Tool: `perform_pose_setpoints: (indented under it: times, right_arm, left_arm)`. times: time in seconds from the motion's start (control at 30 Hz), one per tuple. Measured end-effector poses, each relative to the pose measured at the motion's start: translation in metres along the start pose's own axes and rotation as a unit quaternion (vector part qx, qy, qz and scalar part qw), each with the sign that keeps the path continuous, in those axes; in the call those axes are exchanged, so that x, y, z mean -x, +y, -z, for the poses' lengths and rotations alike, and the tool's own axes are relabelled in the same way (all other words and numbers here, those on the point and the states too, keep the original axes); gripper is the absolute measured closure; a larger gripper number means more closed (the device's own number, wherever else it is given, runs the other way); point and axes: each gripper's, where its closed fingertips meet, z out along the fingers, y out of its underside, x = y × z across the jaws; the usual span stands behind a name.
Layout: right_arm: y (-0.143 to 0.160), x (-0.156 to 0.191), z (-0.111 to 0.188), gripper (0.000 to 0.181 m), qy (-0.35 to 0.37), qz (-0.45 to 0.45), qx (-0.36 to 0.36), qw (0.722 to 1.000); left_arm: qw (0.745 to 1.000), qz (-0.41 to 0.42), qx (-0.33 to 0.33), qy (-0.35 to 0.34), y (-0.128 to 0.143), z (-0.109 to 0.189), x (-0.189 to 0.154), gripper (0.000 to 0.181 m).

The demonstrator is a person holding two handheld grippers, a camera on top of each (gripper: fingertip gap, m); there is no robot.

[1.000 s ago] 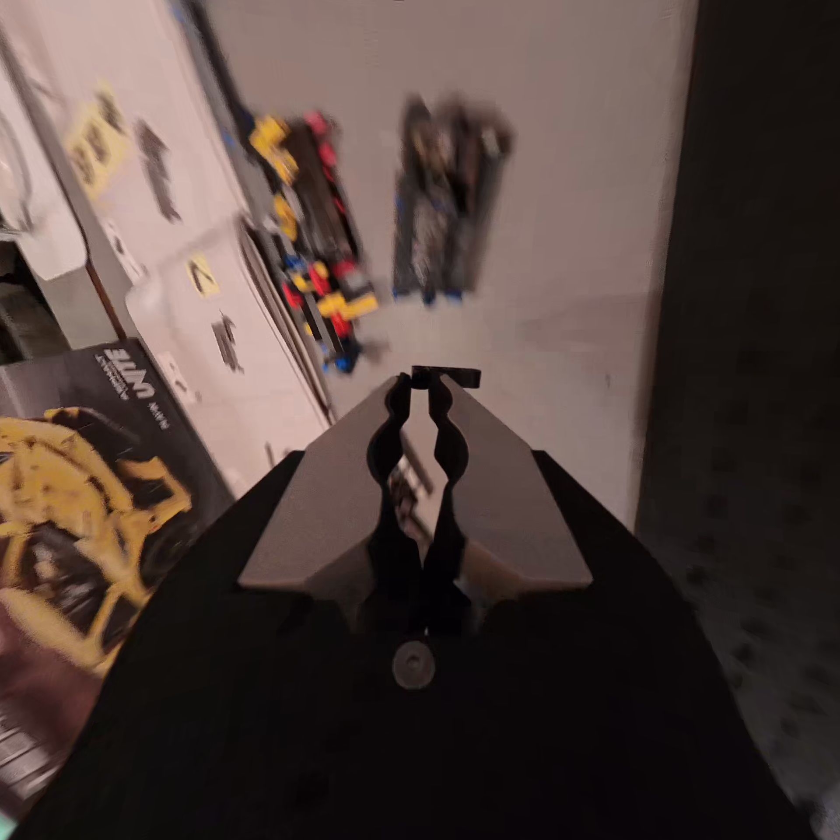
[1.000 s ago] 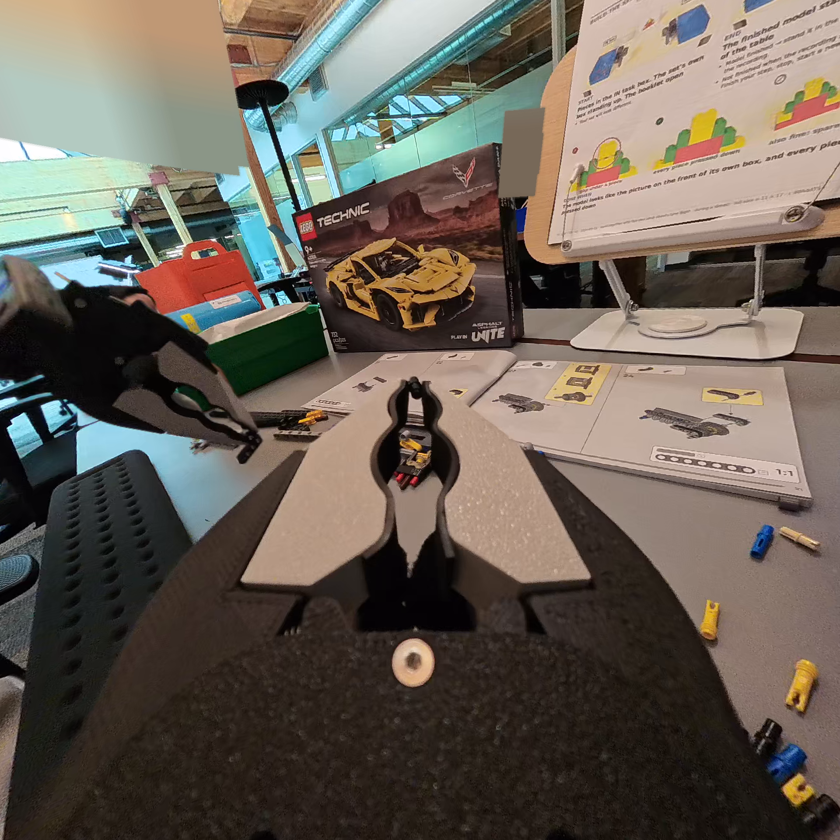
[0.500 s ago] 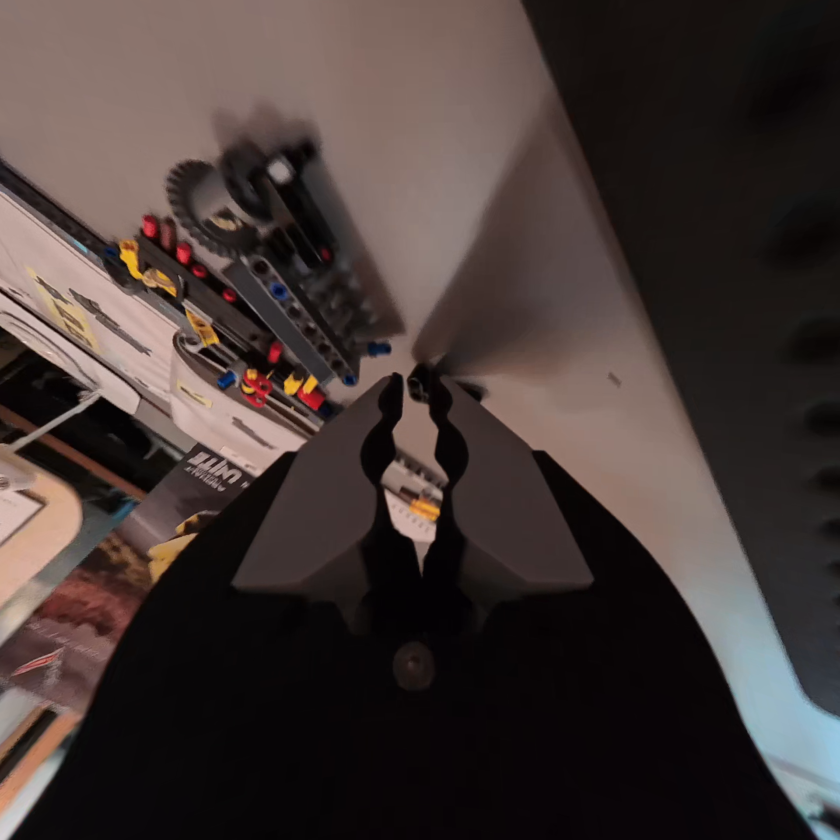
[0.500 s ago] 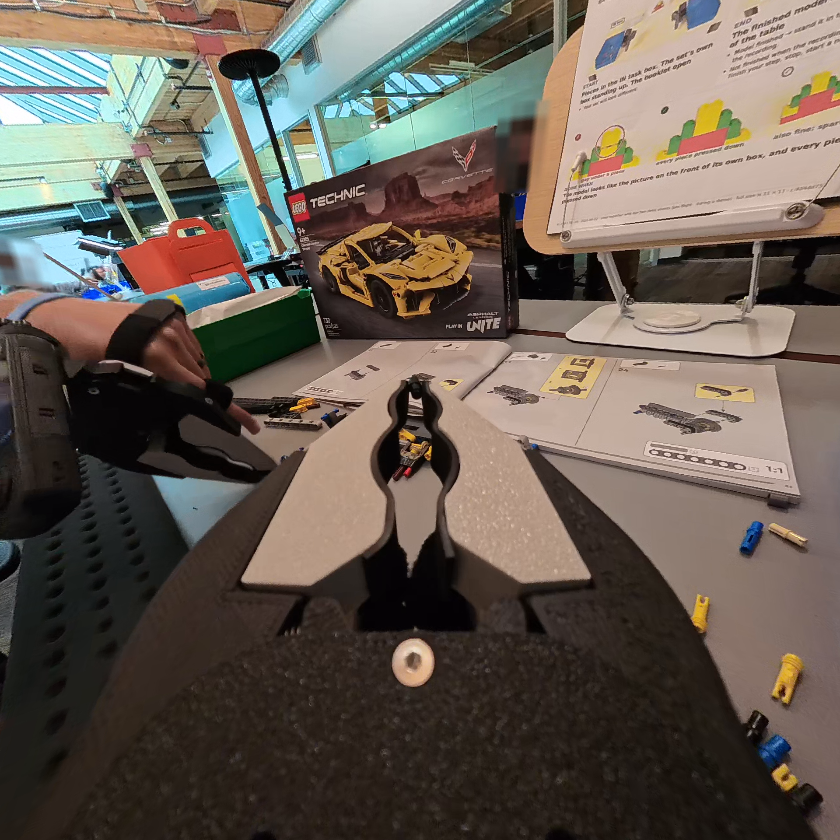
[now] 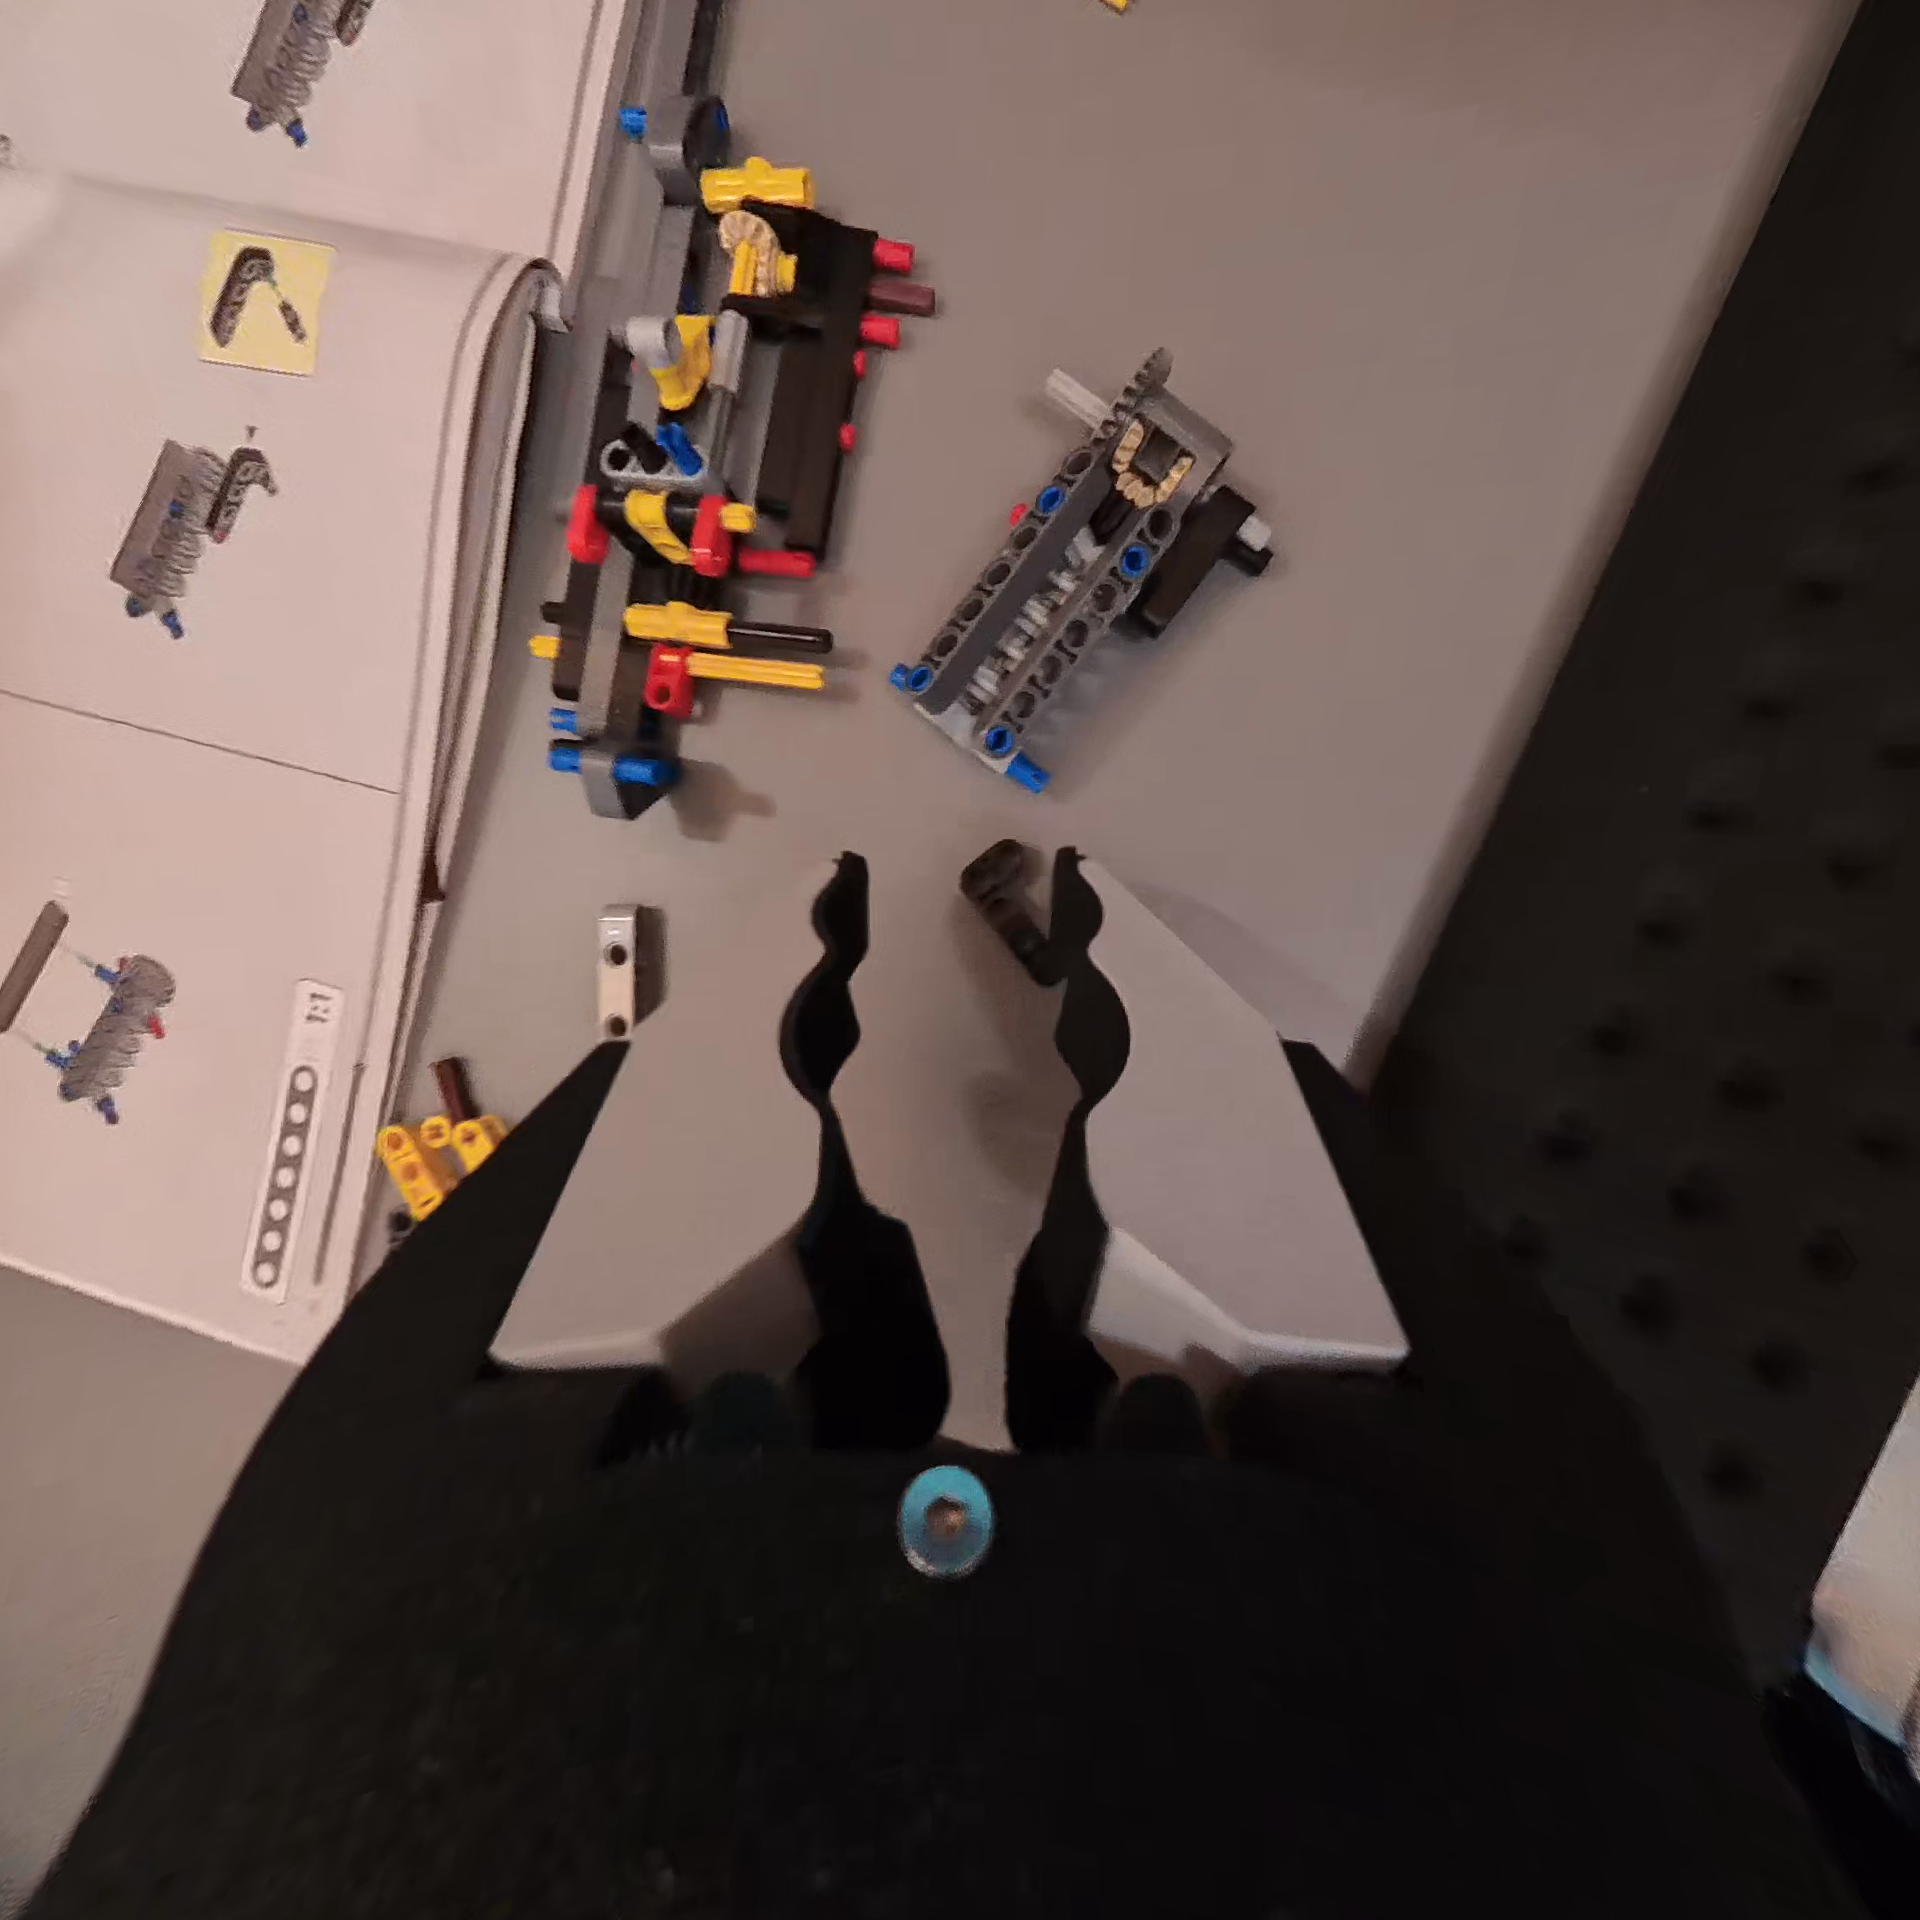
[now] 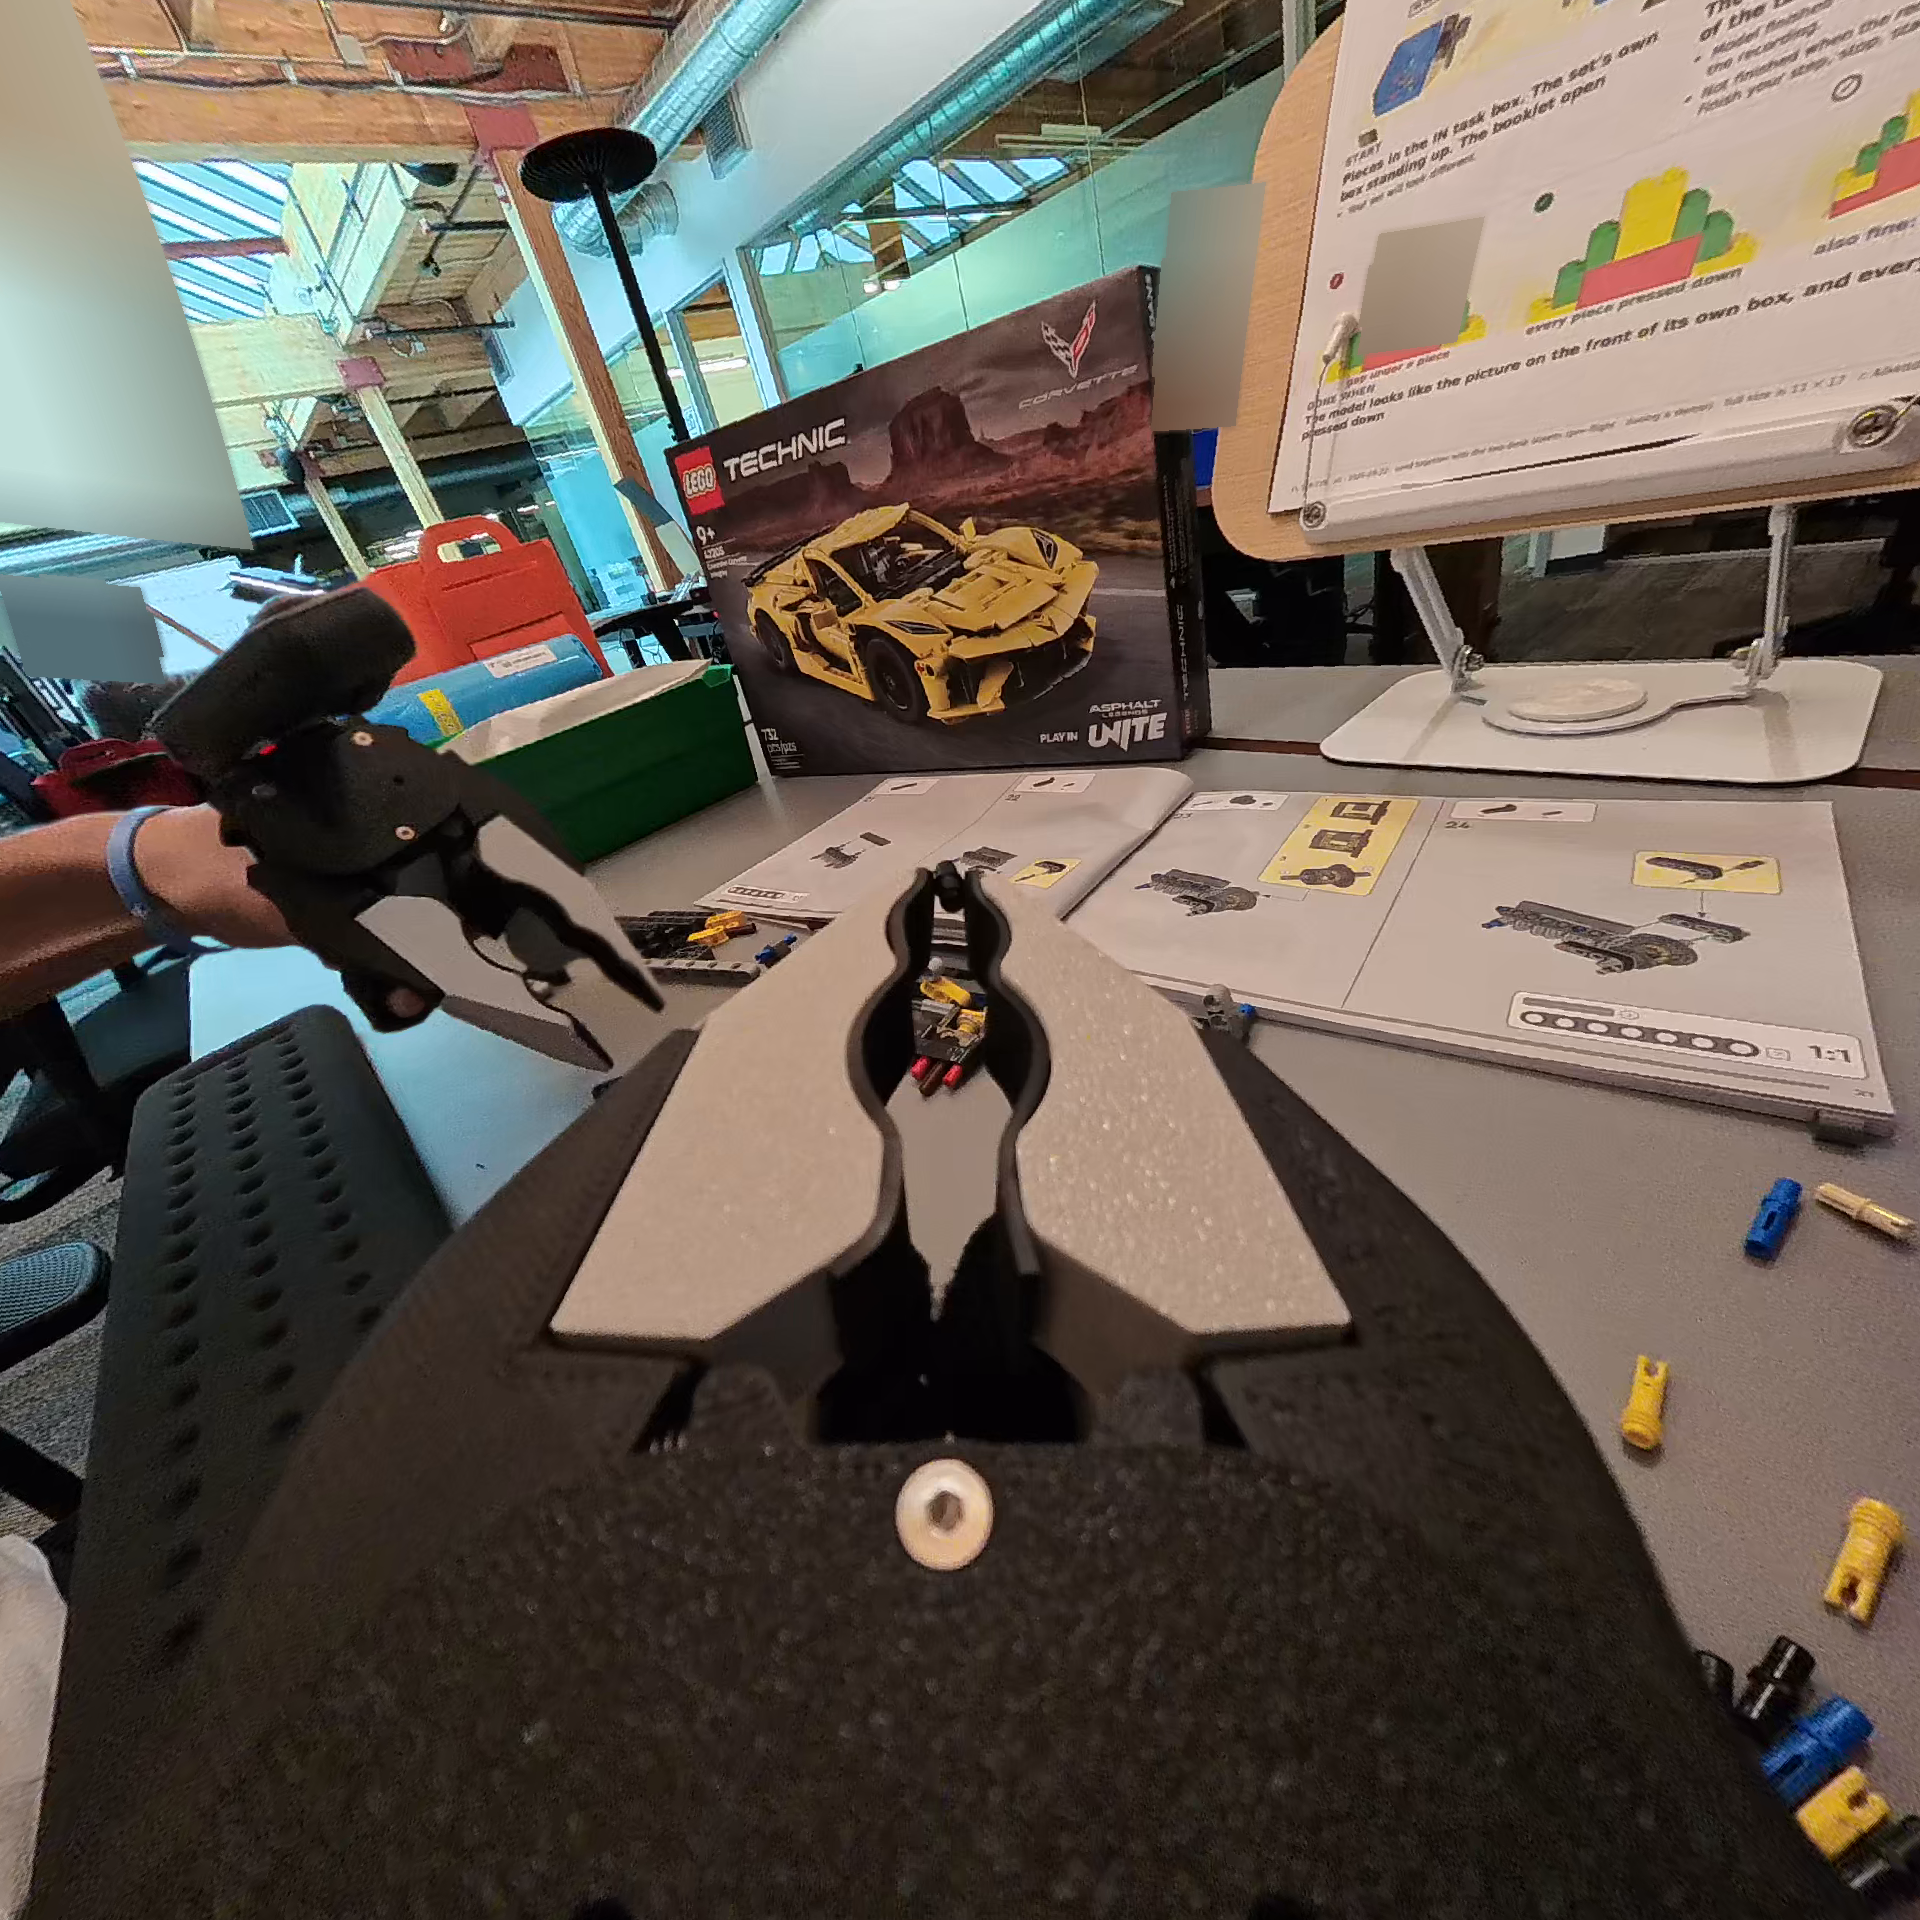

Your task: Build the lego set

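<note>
In the left wrist view, my left gripper (image 5: 958, 862) is open over the grey table (image 5: 1299, 260). A small black piece (image 5: 997, 902) sits by the inner side of its right finger; I cannot tell if it rests on the table. Ahead lie a grey beam assembly with blue pins (image 5: 1081, 582) and a black, yellow and red assembly (image 5: 717, 468). My right gripper (image 6: 948, 878) is shut on a tiny black piece (image 6: 948, 871) and held above the table. The left gripper (image 6: 623, 1029) also shows at the left of the right wrist view.
The open instruction booklet (image 5: 260, 623) (image 6: 1455, 914) lies beside the assemblies. A set box (image 6: 935, 561), a green bin (image 6: 623, 758) and a sheet stand (image 6: 1600, 717) are at the back. Loose pins (image 6: 1645, 1403) lie at the right. A black perforated pad (image 6: 260, 1195) borders the table edge. There is about 25 cm between the tips of the two grippers.
My left gripper has swung round over the table and opened, letting go of the small black piece it held. My right gripper has stayed shut and moved only slightly.
</note>
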Motion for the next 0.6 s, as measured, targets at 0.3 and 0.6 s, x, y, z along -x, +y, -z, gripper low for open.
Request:
perform_pose_setpoints:
  times: [0.3,0.6]
  right_arm:
    - [0.001,0.0,-0.001,0.177,-0.001,0.0,0.003,1.0]
    - [0.004,0.003,-0.003,0.177,-0.003,0.01,0.01,1.0]
  left_arm:
    - [0.999,0.015,0.017,0.043,0.009,-0.011,-0.008,0.159]
    - [0.997,0.062,0.053,-0.001,0.015,-0.02,-0.004,0.171]
